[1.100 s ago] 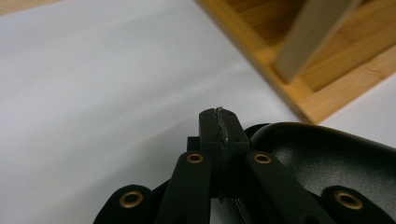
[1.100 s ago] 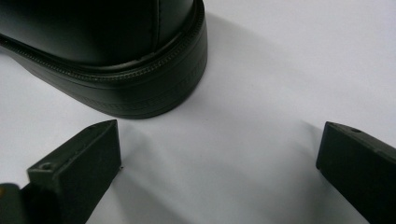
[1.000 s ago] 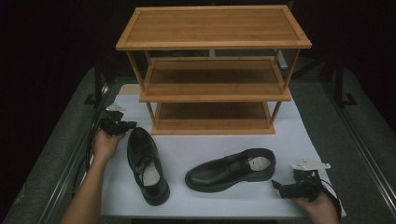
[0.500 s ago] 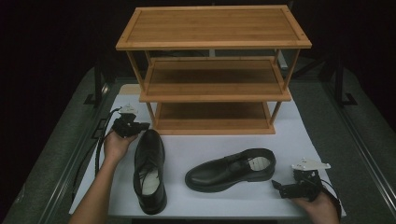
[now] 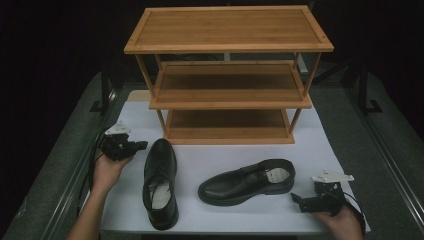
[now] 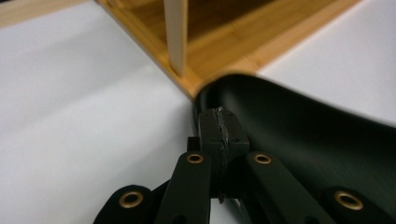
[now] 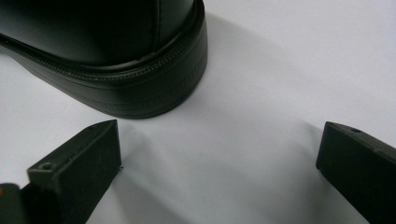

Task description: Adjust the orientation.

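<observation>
Dim room, bright lit sheet (image 5: 310, 145); soft shadows; gripper views blurry up close.

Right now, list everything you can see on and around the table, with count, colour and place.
shoe rack: one, light wood, three shelves, far middle of the sheet.
left shoe: one, black, near left, toe towards the rack.
right shoe: one, black, near middle, lying crosswise, heel to the right.
sheet: one, white, covering the table under everything.
left gripper: one, black, jaws shut, beside the left shoe's toe.
right gripper: one, black, jaws open, beside the right shoe's heel.
</observation>
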Demonstrator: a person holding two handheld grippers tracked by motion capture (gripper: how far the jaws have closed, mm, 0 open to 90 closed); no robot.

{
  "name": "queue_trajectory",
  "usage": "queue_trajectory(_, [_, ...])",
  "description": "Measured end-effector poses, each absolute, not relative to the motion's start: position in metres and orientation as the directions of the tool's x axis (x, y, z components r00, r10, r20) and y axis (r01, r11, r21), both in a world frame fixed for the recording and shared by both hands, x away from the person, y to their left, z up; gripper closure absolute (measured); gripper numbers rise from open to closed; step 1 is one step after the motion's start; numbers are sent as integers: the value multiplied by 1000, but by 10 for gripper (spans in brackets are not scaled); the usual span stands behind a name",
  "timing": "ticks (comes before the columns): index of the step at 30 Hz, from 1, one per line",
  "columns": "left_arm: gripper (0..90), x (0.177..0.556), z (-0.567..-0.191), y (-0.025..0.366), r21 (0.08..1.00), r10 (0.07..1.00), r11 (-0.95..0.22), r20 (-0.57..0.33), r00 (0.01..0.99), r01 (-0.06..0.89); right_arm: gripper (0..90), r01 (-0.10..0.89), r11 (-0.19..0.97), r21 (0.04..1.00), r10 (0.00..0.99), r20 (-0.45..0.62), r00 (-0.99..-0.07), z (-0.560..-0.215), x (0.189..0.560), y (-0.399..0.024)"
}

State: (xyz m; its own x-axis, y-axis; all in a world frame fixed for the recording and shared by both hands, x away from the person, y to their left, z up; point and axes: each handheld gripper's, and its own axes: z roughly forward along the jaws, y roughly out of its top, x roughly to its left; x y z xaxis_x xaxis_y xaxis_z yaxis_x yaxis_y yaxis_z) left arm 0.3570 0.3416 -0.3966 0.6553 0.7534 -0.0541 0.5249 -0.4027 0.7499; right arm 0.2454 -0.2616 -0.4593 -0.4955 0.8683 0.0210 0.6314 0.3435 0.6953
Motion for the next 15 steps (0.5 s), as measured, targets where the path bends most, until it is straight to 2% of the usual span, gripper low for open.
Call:
queue_trajectory(9, [900, 277, -414, 354, 729, 735, -413, -88, 673, 546, 0, 632, 344, 695, 869, 20, -495, -459, 245, -261])
queue_trajectory(15, [900, 259, -427, 350, 708, 710, -422, -130, 692, 566, 0, 634, 343, 693, 870, 21, -493, -459, 245, -261])
